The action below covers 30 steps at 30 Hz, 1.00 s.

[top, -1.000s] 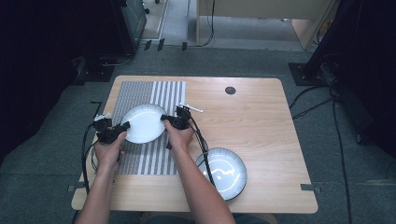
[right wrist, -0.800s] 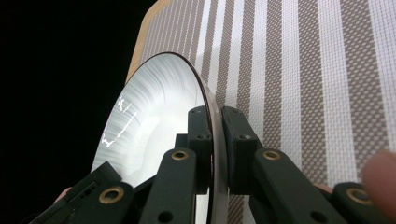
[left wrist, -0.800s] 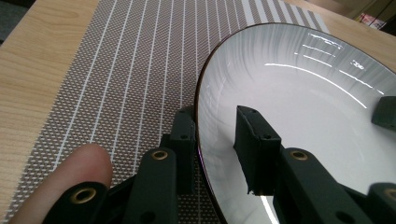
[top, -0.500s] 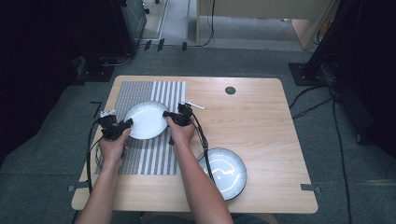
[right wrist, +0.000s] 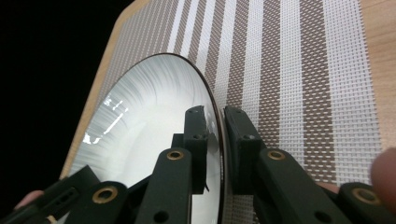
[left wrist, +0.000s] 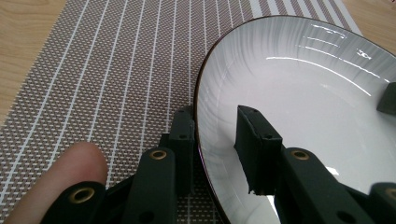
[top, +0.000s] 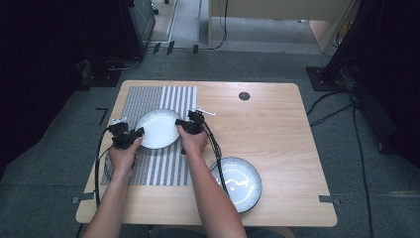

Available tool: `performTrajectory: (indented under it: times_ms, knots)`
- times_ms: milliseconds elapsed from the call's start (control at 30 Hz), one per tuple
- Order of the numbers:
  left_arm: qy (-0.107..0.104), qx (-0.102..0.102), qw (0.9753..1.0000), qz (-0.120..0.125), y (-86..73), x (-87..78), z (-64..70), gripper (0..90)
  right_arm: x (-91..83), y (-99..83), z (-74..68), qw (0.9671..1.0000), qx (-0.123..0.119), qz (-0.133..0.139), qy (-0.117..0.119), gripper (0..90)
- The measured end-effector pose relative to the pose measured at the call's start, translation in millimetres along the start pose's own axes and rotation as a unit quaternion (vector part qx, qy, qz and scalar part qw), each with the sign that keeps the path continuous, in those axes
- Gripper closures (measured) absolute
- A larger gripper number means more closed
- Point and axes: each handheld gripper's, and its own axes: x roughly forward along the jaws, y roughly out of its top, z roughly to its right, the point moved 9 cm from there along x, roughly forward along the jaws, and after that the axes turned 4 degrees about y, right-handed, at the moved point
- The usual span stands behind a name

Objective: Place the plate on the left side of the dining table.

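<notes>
- White plate [top: 158,128] gripped at two opposite points of its rim, over the striped placemat [top: 148,166] in the far left part of the table [top: 277,124].
- Left gripper [left wrist: 217,135] closed on the plate's left rim, one jaw inside the bowl of the plate, the other outside against the mat side; seen in the high view at [top: 130,138].
- Right gripper [right wrist: 215,123] clamped narrowly on the opposite rim, jaws pinching the dark edge line; seen in the high view at [top: 184,125].
- Whether lifted clear of the placemat or touching it: not determinable from these views.
- Second plate [top: 236,183], grey and glossy, left untouched near the table's near edge, right of the placemat.
- Small white item [top: 204,112] lying just beyond the right gripper, too small to identify.
- Judged stage: grasp secured on both sides; final placement of the white plate not yet done, release outstanding.
</notes>
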Motion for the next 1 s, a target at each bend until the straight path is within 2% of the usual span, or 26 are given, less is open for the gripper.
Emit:
performTrajectory:
  times_ms: [67,100,233,300,367,400,433,467,500,533,567,667,767,800,833,900,933,1000]
  knots:
    - [0.003,0.004,1.0000,0.005,-0.1,0.0,1.1,68.7,0.6,-0.8,0.9,1.0000,-0.007,-0.002,-0.006,78.4]
    - [0.005,0.007,0.9999,0.007,-0.4,0.2,1.9,68.2,1.8,-2.7,1.8,0.9996,-0.024,-0.006,-0.014,76.6]
    - [-0.001,0.005,1.0000,0.004,-1.2,0.8,2.5,65.2,1.3,-3.3,0.7,0.9995,-0.023,-0.011,-0.018,75.5]
    - [-0.001,0.004,1.0000,-0.001,-2.0,0.5,1.2,57.9,1.0,-3.3,-0.1,0.9994,-0.027,-0.013,-0.019,72.1]
    - [0.006,0.003,1.0000,0.004,-1.2,-1.7,-1.1,56.7,0.4,-3.8,-1.7,0.9993,-0.031,-0.014,-0.019,67.8]
    - [0.016,0.002,0.9997,0.016,0.8,-5.3,-3.3,53.7,-1.0,-3.9,-3.3,0.9990,-0.033,-0.017,-0.024,61.6]
    - [0.016,0.002,0.9997,0.016,0.8,-5.3,-3.3,51.3,-1.0,-3.9,-3.3,0.9990,-0.033,-0.017,-0.024,61.6]
    - [0.020,0.003,0.9996,0.019,1.6,-6.8,-4.2,49.4,-5.5,0.1,-2.4,0.9968,-0.058,-0.008,-0.054,57.8]
    - [0.022,0.002,0.9996,0.020,1.8,-8.0,-4.5,49.4,-5.5,0.1,-2.4,0.9968,-0.058,-0.008,-0.054,57.8]
    - [0.023,0.005,0.9995,0.020,2.1,-9.4,-5.3,46.6,-10.4,6.2,-3.2,0.9942,-0.080,0.003,-0.072,55.7]
    - [0.022,0.005,0.9996,0.019,1.9,-10.3,-5.7,45.1,-12.8,8.6,-3.8,0.9935,-0.084,0.006,-0.076,54.7]
    - [0.023,0.005,0.9996,0.015,0.8,-12.7,-7.1,41.9,-16.8,12.5,-5.1,0.9921,-0.094,0.010,-0.083,52.5]
    - [0.025,0.002,0.9996,0.015,0.9,-16.7,-9.5,38.2,-22.8,15.5,-5.9,0.9870,-0.125,0.012,-0.100,48.6]
    - [0.025,0.000,0.9996,0.015,1.0,-18.0,-9.6,37.7,-24.3,15.6,-6.9,0.9870,-0.127,0.010,-0.097,47.0]
    - [0.024,0.000,0.9996,0.017,1.3,-20.0,-9.8,37.0,-26.8,15.3,-9.4,0.9881,-0.128,0.006,-0.085,44.2]
    - [0.022,0.001,0.9996,0.020,1.5,-23.5,-9.1,36.5,-28.5,15.2,-10.4,0.9881,-0.129,0.006,-0.083,42.3]
    - [0.021,0.006,0.9996,0.019,0.7,-26.9,-8.1,35.4,-32.4,15.0,-9.9,0.9856,-0.141,0.001,-0.093,38.9]
    - [0.020,0.009,0.9995,0.021,0.2,-29.9,-6.6,33.7,-37.1,15.0,-9.6,0.9845,-0.147,-0.005,-0.097,36.2]
